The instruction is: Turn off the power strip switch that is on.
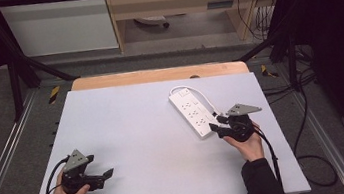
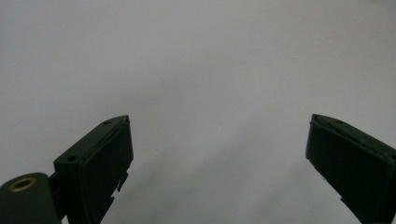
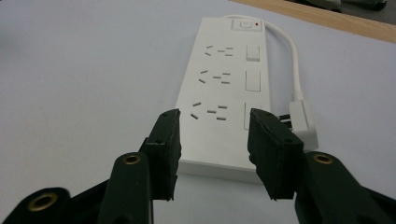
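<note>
White rectangular plastic power strip (image 1: 192, 112) with attached white cable (image 1: 205, 98) lies on pale grey table mat (image 1: 134, 132), right of centre, long axis running far-left to near-right. Right gripper (image 3: 214, 154) at strip's near end, jaws parted, flanking end without gripping. White plug (image 3: 302, 121) just right of strip. Left gripper (image 1: 104, 177) near left, well apart from strip, jaws spread wide over bare mat.

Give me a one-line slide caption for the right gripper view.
Right hand-held gripper, jaws open, lined up on the near end of a white power strip lying on the pale table.
</note>
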{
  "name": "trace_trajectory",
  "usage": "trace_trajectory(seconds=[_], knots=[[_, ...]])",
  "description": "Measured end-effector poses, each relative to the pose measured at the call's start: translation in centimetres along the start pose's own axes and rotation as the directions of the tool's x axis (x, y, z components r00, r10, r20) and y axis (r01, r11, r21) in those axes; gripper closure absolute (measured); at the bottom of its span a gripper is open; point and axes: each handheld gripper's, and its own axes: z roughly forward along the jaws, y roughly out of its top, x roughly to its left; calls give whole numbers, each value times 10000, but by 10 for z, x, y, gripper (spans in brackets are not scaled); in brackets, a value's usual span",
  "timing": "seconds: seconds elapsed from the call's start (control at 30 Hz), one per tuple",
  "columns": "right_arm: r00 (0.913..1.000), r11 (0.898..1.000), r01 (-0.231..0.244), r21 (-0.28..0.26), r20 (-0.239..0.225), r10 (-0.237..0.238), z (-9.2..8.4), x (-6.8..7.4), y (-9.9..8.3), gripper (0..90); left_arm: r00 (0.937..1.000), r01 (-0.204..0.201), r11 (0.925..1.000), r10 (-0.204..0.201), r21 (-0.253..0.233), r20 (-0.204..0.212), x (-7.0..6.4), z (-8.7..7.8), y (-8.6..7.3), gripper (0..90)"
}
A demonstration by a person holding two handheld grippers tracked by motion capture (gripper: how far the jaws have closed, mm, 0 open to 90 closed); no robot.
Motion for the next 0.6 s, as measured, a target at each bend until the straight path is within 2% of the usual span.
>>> trace_trajectory(seconds=[0.6], knots=[[9995, 9997, -252, 24, -189, 253, 12, -6, 5, 735, 10000, 28, 10000, -28, -29, -21, 0, 0, 0, 73]])
